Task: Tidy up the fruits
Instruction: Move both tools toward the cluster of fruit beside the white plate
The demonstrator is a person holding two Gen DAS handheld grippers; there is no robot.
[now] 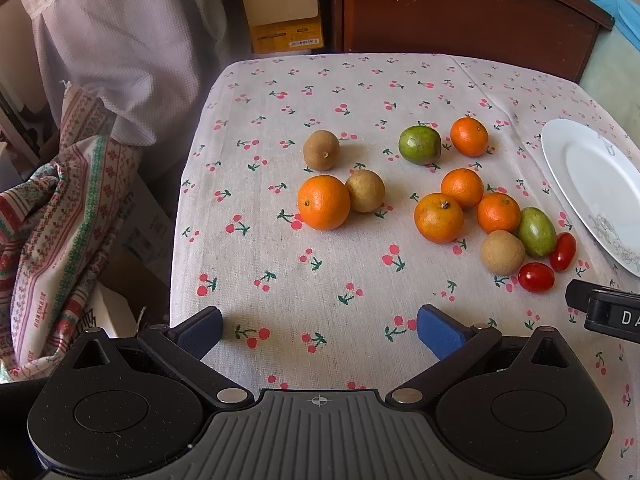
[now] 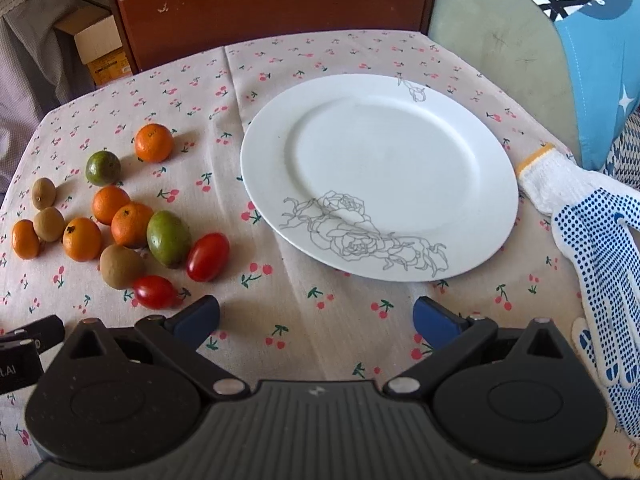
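Loose fruit lies on a cherry-print tablecloth (image 1: 320, 280): several oranges, one large (image 1: 323, 202), brown kiwis (image 1: 321, 150), a round green fruit (image 1: 419, 145), an oval green one (image 2: 168, 238) and two red cherry tomatoes (image 2: 208, 257) (image 2: 154, 291). A white plate (image 2: 380, 152) with a grey flower drawing stands bare to the right of the fruit. My left gripper (image 1: 320, 332) hovers open over the cloth, short of the fruit, nothing between its blue pads. My right gripper (image 2: 316, 320) is open too, in front of the plate, with the nearer tomato just left of its left fingertip.
A white work glove with blue dots (image 2: 592, 248) lies right of the plate. Behind the table stand a brown wooden cabinet (image 2: 272, 4) and an open cardboard box (image 1: 280, 8). Patterned cloth (image 1: 60, 220) hangs beyond the table's left edge. A blue cushion (image 2: 592, 40) sits at the far right.
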